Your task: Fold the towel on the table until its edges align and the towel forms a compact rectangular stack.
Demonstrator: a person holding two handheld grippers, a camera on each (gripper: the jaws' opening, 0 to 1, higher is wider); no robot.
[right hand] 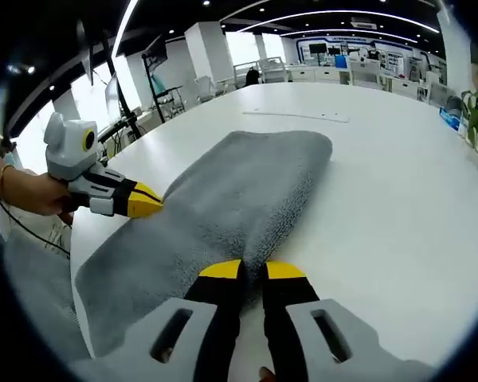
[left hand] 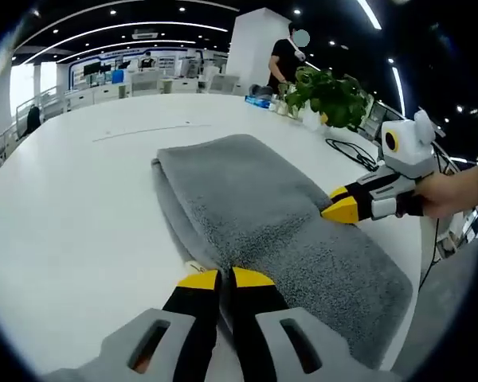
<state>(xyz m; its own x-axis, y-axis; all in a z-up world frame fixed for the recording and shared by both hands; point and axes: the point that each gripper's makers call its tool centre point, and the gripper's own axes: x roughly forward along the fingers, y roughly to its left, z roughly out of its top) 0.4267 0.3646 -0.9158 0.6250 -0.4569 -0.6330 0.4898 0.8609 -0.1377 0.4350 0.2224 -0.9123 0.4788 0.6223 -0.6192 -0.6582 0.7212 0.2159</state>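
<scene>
A grey towel (left hand: pixel 255 199) lies folded into a long strip on the white table (left hand: pixel 80 207). In the left gripper view, my left gripper (left hand: pixel 225 278) is at the middle of the near long edge, its yellow-tipped jaws pinched together on the towel's edge. My right gripper (left hand: pixel 340 205), held by a hand, comes in from the right and bites the opposite long edge. The right gripper view shows the towel (right hand: pixel 231 191) running away from my right gripper (right hand: pixel 252 270), whose jaws are closed on the edge fabric. The left gripper (right hand: pixel 150 203) holds the far side.
A potted plant (left hand: pixel 331 95), black cables (left hand: pixel 350 151) and a small blue item (left hand: pixel 259 101) sit at the table's far edge, where a person (left hand: pixel 285 60) stands. A stand with a screen (right hand: pixel 155 79) rises beyond the table edge. Bare tabletop (right hand: pixel 398 183) spreads beside the towel.
</scene>
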